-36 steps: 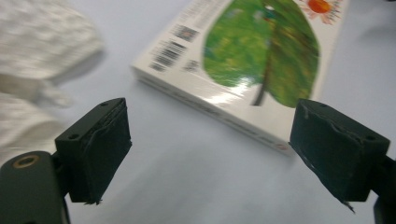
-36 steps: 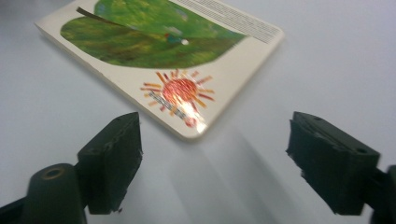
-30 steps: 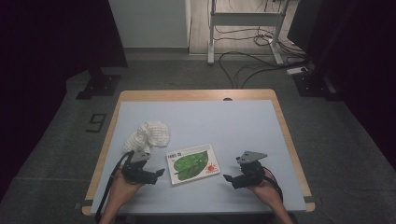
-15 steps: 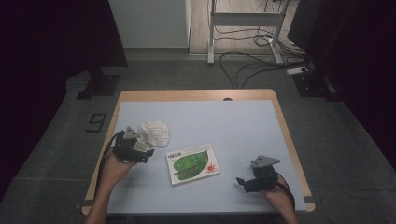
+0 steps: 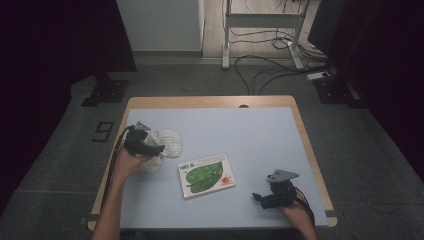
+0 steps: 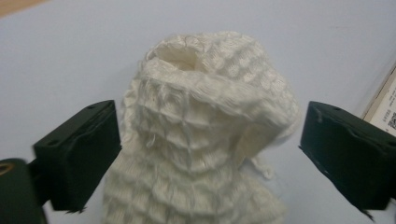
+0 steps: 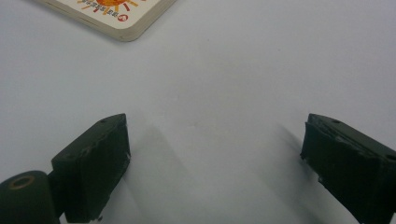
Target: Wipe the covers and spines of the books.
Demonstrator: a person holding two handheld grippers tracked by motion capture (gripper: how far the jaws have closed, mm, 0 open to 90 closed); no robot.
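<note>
Cloth (image 6: 205, 135), white waffle-knit, bunched at table's (image 5: 250, 130) left side beside book (image 5: 206, 175). Left gripper (image 5: 161, 149) relocated from book edge to cloth, jaws wide, just narrowing slightly, straddling without pressing; grasp likely next. Right gripper (image 7: 215, 154) withdrawn, wide, empty.

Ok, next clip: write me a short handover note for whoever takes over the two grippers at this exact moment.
Left gripper: open, jaws on either side of the crumpled white waffle-knit cloth, pads not pressing it; they have just been closing a little.
Right gripper: open, nothing between its jaws, low over the bare blue table top at the near right.
Things: cloth at the table's left; the leaf-cover board book lies flat in the middle, apart from both grippers.
Done: left gripper lined up on the cloth.
Left: probably close on the cloth and lift it; book untouched.
</note>
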